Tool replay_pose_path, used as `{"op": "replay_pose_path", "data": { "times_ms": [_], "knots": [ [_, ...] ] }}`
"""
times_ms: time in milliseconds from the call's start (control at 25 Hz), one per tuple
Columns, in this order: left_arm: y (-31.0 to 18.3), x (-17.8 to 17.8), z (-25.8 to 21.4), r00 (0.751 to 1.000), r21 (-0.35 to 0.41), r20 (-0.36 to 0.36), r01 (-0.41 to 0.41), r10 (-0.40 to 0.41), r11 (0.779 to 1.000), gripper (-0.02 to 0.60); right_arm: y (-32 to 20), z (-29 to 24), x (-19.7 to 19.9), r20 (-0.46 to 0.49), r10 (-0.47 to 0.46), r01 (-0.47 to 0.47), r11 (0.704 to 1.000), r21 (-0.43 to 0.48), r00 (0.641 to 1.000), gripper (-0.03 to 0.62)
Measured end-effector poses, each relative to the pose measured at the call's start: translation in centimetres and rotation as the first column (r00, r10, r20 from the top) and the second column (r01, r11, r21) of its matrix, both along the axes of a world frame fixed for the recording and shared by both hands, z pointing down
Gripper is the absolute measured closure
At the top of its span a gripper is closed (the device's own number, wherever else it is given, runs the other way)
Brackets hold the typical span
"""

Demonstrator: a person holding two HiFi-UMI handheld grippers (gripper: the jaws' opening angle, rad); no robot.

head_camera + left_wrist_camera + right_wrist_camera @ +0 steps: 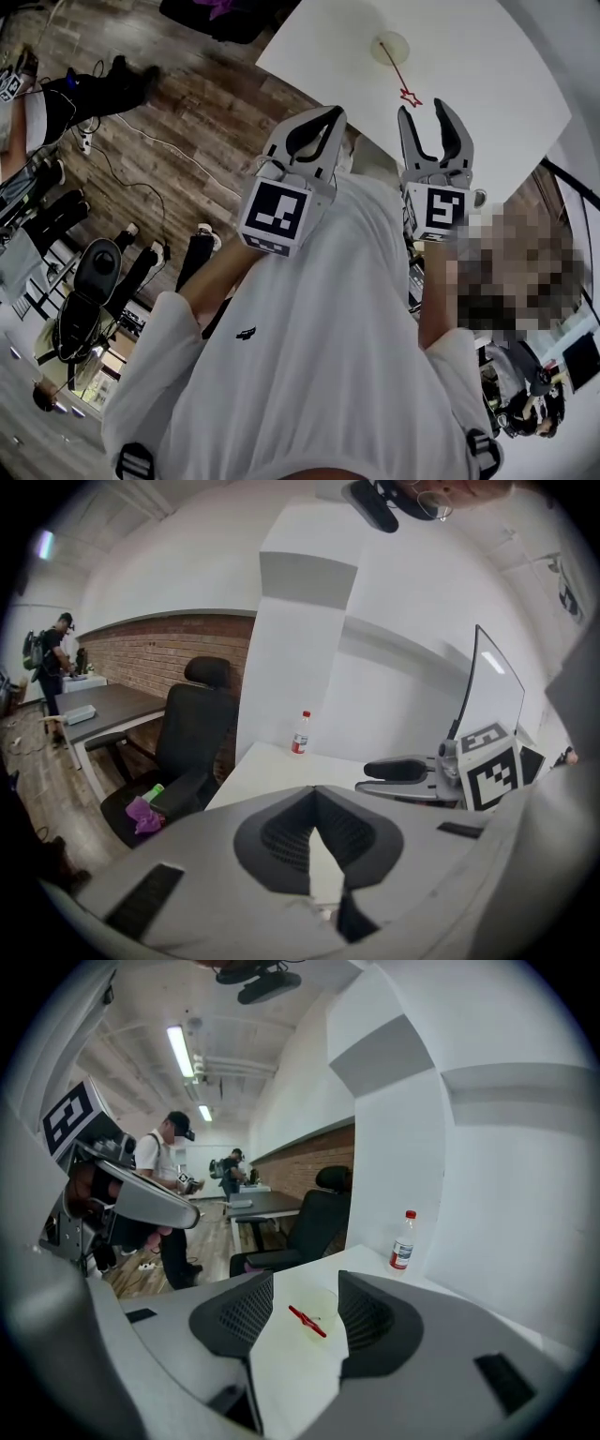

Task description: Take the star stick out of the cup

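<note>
A pale translucent cup (389, 45) stands on the white table (487, 84). A thin red star stick (401, 82) rests in it and leans out toward me, star end lowest. My right gripper (424, 107) hovers short of the stick, open, with nothing between its fingers. In the right gripper view the star stick (307, 1321) and cup (323, 1309) show on the table beyond the gap of the right gripper (305, 1283). My left gripper (335, 113) is held off the table's near edge, shut and empty; in the left gripper view the left gripper (315, 791) has its tips touching.
A small plastic bottle (402, 1239) with a red cap stands at the table's far corner by the white wall. A black office chair (192, 733) sits beside the table. A person (167, 1185) stands further off by a dark desk. Cables lie on the wooden floor (187, 131).
</note>
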State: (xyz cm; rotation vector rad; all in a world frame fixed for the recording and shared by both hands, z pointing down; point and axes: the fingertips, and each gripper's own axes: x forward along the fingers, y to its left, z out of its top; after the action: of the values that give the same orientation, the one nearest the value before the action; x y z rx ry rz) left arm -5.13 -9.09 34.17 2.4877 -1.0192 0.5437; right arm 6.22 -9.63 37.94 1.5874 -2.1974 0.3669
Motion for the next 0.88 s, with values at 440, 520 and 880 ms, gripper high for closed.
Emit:
{"op": "replay_pose_path", "data": {
  "times_ms": [440,520,880],
  "knots": [
    [-1.2,-0.8,1.2,0.999,-0.024,0.017,0.045,-0.045,0.999,0.584,-0.4,3.8,0.0,-0.112,-0.11,0.097,0.988,-0.117,0.988,0.391],
    [-1.3,-1.1,1.6,0.998,-0.033,0.019,0.064,-0.063,0.997,0.584,-0.5,4.7,0.2,-0.13,-0.124,0.105,0.985,-0.14,0.984,0.391],
    [-0.5,-0.8,2.2,0.997,-0.052,0.028,0.074,-0.073,0.996,0.584,-0.7,4.8,0.1,-0.174,-0.163,0.143,0.982,-0.123,0.971,0.463]
  ]
}}
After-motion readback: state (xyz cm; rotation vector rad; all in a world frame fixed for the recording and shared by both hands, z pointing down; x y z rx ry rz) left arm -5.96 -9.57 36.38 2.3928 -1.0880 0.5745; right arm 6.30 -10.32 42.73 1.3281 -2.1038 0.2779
